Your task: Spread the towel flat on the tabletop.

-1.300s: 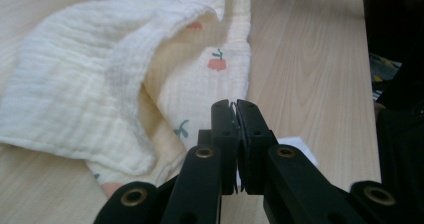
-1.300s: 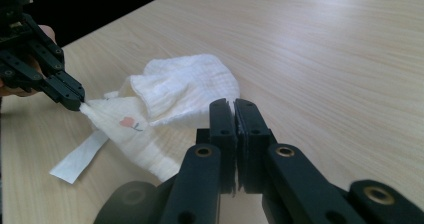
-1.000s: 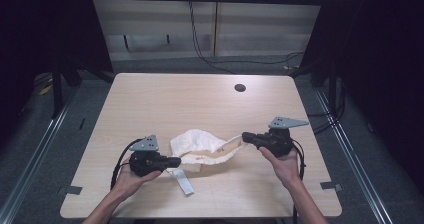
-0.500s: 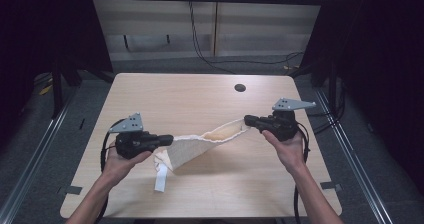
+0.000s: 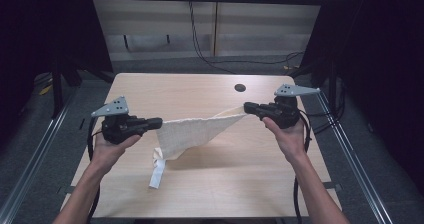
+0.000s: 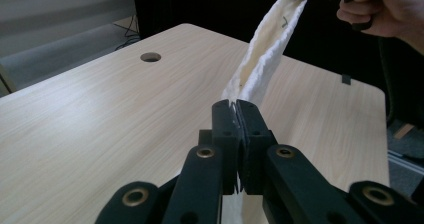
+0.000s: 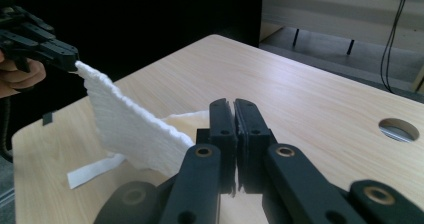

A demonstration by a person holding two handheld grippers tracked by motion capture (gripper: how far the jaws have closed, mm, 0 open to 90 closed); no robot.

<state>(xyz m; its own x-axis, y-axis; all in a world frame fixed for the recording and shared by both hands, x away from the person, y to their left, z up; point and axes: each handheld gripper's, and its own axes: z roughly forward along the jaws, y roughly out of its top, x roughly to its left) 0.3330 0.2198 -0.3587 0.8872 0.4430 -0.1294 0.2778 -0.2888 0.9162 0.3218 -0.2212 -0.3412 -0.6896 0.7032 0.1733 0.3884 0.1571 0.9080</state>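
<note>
1. Left gripper [image 5: 156,122] clamps one corner of the cloth [image 5: 192,134]; right gripper [image 5: 248,107] clamps the opposite corner.
2. Cloth hangs stretched above the table [image 5: 210,184]; its strap [image 5: 157,173] touches the table.

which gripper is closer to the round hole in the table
Right. The right gripper hangs just in front of the round hole, clamped on the white cloth. The left gripper holds the cloth's other corner, far across the table.
</note>
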